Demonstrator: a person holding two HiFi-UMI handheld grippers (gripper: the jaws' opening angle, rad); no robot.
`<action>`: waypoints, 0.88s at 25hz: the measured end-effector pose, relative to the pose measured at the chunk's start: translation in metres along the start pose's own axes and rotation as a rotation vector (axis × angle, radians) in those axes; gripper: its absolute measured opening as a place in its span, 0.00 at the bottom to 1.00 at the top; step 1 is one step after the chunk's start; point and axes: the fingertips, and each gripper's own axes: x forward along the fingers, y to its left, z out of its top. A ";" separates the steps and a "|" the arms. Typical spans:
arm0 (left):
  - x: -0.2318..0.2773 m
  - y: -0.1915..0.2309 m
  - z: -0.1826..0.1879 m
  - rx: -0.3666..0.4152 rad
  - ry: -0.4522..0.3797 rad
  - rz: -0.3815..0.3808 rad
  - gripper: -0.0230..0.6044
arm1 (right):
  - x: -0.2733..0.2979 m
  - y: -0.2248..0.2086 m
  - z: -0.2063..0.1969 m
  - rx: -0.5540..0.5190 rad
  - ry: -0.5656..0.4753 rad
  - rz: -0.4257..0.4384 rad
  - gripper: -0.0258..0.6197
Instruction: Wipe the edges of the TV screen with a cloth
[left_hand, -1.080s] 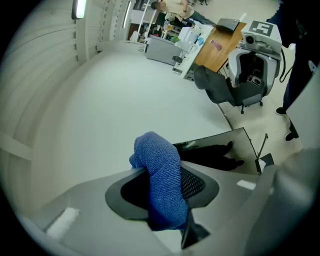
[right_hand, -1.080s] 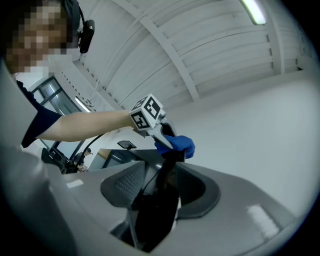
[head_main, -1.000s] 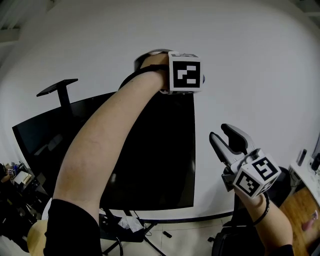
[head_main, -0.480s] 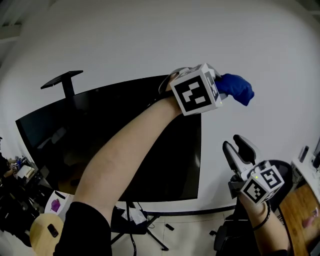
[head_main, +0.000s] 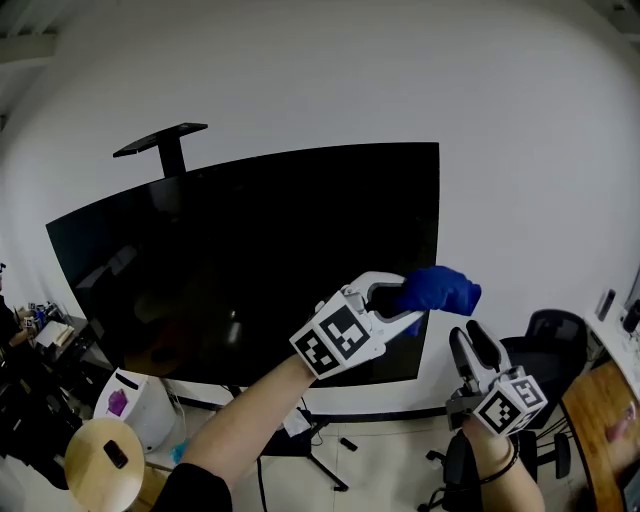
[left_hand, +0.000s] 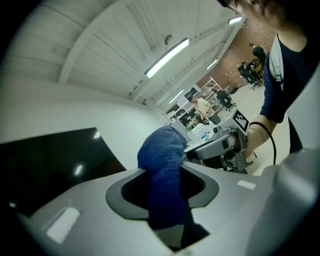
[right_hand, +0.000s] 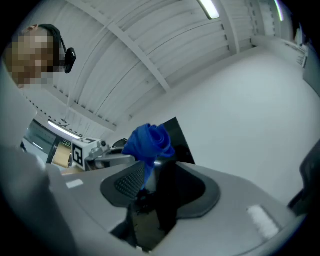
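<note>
The big black TV screen (head_main: 250, 260) stands on a stand before a white wall. My left gripper (head_main: 405, 300) is shut on a bunched blue cloth (head_main: 440, 290), held low beside the screen's right edge, close to its bottom right corner; whether the cloth touches the edge cannot be told. In the left gripper view the cloth (left_hand: 162, 170) fills the gap between the jaws, with the screen (left_hand: 45, 160) to the left. My right gripper (head_main: 470, 345) hangs just below and right of the cloth, open and holding nothing. The right gripper view shows its jaws (right_hand: 155, 200) apart, with the cloth (right_hand: 147, 140) beyond them.
A black office chair (head_main: 545, 330) stands at the right, with a wooden desk edge (head_main: 600, 400) beyond it. A round wooden stool (head_main: 100, 460) and a white box (head_main: 125, 400) sit at lower left. The stand's legs (head_main: 320, 455) spread under the screen. A black bracket (head_main: 165, 140) rises above it.
My left gripper has carried the blue cloth down from the screen's top right corner to near its bottom right corner. The right gripper has sunk a little lower.
</note>
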 end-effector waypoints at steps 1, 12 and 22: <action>-0.018 -0.012 -0.018 -0.044 0.003 0.013 0.27 | -0.004 0.010 -0.013 0.012 0.011 -0.008 0.35; -0.215 -0.159 -0.156 -0.401 0.068 0.139 0.27 | -0.062 0.117 -0.145 0.140 0.180 -0.088 0.35; -0.325 -0.250 -0.221 -0.594 0.135 0.252 0.26 | -0.121 0.193 -0.220 0.165 0.332 -0.079 0.31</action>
